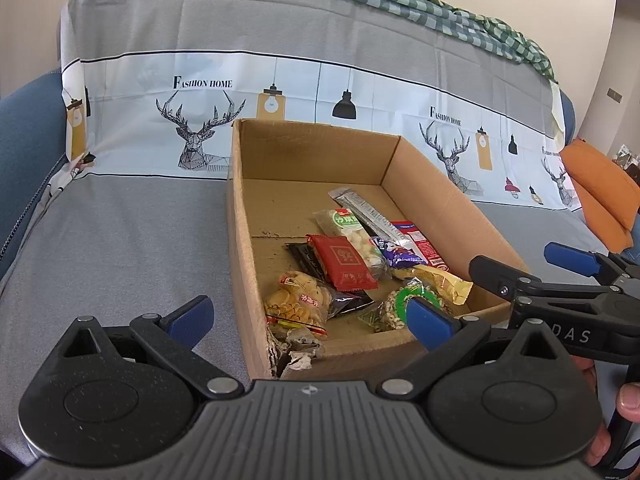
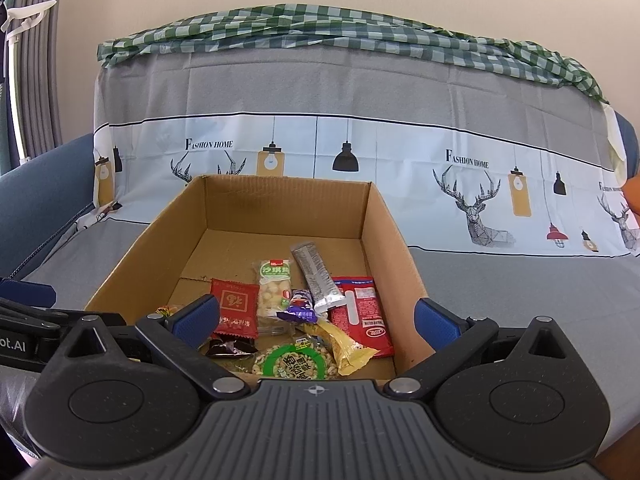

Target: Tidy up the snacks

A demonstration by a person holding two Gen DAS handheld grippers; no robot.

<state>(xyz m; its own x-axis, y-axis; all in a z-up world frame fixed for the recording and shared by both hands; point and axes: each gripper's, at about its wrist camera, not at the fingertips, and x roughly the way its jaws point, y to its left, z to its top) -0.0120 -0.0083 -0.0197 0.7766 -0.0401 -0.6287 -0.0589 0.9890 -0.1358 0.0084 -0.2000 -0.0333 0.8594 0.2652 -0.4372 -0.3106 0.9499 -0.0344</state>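
An open cardboard box (image 1: 244, 216) (image 2: 384, 236) sits on a cloth-covered sofa seat. Inside lie several snack packets: a red packet (image 1: 345, 264) (image 2: 234, 307), a clear bag of white puffs (image 1: 354, 236) (image 2: 274, 286), a silver bar (image 1: 368, 212) (image 2: 316, 276), a purple wrapper (image 1: 400, 258) (image 2: 300, 308), a yellow packet (image 1: 444, 282) (image 2: 344, 346), a green-ringed nut bag (image 1: 394, 304) (image 2: 294, 364) and a cracker bag (image 1: 298, 300). My left gripper (image 1: 310, 316) hangs open over the box's near left corner, holding nothing. My right gripper (image 2: 316, 320) is open above the near edge, also empty.
The sofa cover (image 2: 520, 292) is grey with a pale deer-print band (image 1: 192, 132). A green checked cloth (image 2: 320, 36) lies along the backrest top. An orange cushion (image 1: 600, 192) sits at the right. The box's near left corner (image 1: 292, 350) is torn. A hand (image 1: 628, 400) holds the right gripper (image 1: 524, 268).
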